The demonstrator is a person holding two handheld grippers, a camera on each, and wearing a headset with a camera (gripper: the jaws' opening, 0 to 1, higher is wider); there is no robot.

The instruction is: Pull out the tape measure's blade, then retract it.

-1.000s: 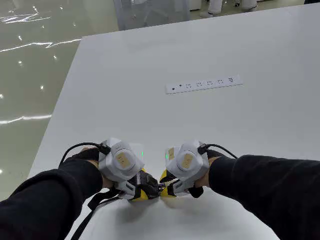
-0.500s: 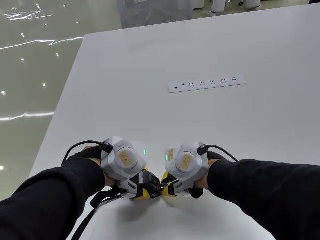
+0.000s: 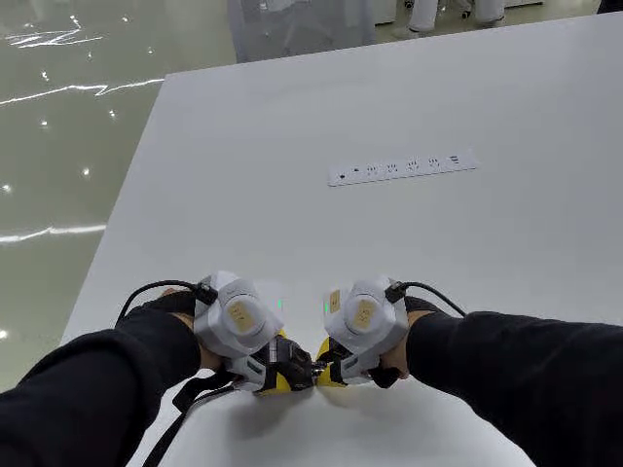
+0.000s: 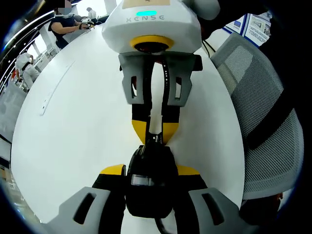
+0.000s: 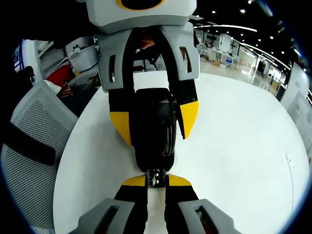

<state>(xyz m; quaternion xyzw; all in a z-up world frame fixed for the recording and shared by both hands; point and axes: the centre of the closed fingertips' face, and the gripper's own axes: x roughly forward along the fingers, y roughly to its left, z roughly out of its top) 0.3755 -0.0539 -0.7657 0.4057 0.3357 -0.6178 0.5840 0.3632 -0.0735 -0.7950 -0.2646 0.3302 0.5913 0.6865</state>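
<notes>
1. White table (image 3: 292,146) takes up most of head view, w/ glossy floor (image 3: 58,146) off to one side. Power strip (image 3: 404,166) lies well apart from the work. Mesh chair (image 4: 258,107) sits behind, seen in left gripper view.
2. Tape measure (image 3: 288,364) is at the near table edge, between the two grippers, which face each other nose to nose. Body is black and compact.
3. Left gripper (image 4: 148,171): jaws drawn in narrow, clamping the tape measure by its two flat sides. Right gripper view agrees, w/ yellow tips either side of the black body.
4. Right gripper (image 5: 156,182): jaws pinched nearly together on the blade hook (image 5: 156,175), right at the mouth of the body.
5. Blade: next to none out as far as I can tell (gap btwn grippers is very short). Judged: pull-out is at its very start, retract not yet due.
6. Handling, judgement only:
   - Body looks like hard plastic, rigid, prob. light. A firm side grip should be OK w/o crushing.
   - Blade is likely thin steel, stiff along its length but kinks if bent sideways, so pull straight, in line w/ the mouth.
   - Hook is small, metal, prob. slick. Best hold is just behind its lip.
   - Spring return will fight the pull. If the pinch slips, the blade snaps back.
</notes>
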